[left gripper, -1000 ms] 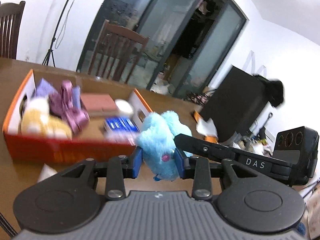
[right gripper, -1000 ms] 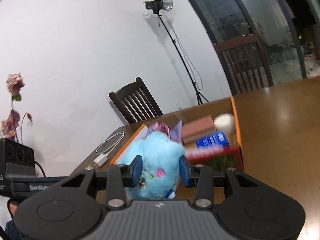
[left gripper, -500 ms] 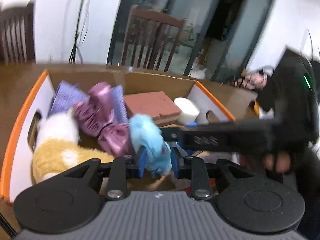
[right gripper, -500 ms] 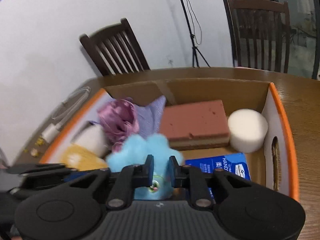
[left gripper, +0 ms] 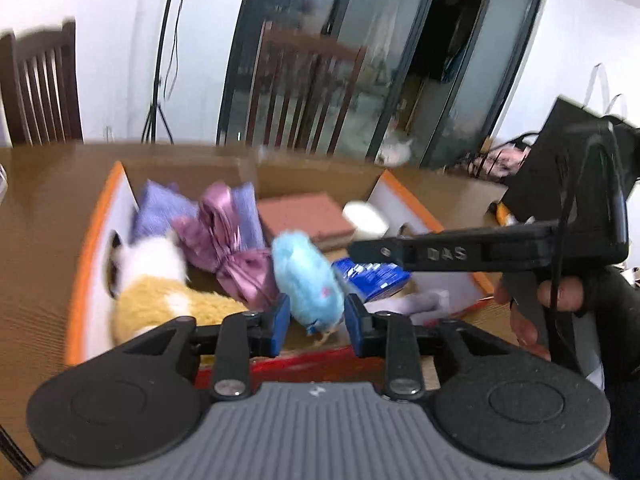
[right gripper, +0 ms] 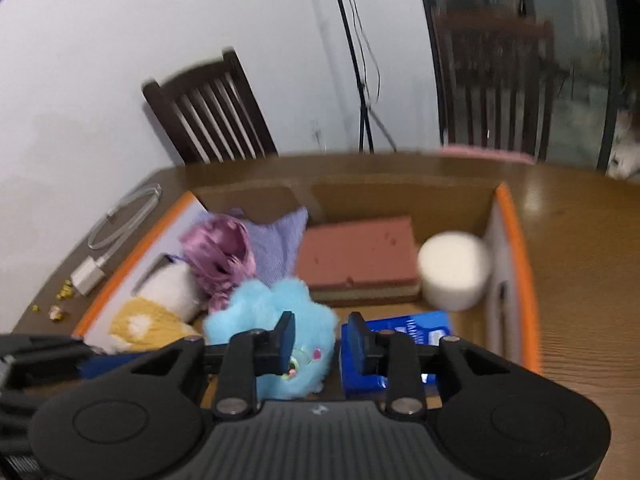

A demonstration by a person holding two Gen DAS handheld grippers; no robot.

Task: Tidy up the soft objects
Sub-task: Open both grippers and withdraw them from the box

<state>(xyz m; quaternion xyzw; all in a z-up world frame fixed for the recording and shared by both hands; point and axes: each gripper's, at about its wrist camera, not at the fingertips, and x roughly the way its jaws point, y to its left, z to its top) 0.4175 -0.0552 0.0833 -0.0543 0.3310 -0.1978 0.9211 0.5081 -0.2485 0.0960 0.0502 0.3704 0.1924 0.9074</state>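
Together we hold two grippers over an orange-edged box [left gripper: 100, 216] on a brown table [right gripper: 580, 240], with a blue plush [left gripper: 308, 280] between both pairs of pads. Our left gripper [left gripper: 314, 322] has its jaws opening, the plush sitting between the blue pads; whether they still press it we cannot tell through the blur. Our right gripper [right gripper: 318, 338] is likewise opening, and the plush [right gripper: 272, 320] lies against its left pad with a gap on the other side. That plush sits low in the box, beside a pink satin bundle [left gripper: 232, 248] and a yellow-and-white plush [left gripper: 160, 292]. Further back lie a lilac cloth [right gripper: 280, 240], a red-brown sponge [right gripper: 360, 256] and a white foam cylinder [right gripper: 454, 274]; a blue packet [right gripper: 412, 332] lies nearest the right gripper. A white cable [right gripper: 116, 224] rests on the table outside the box.
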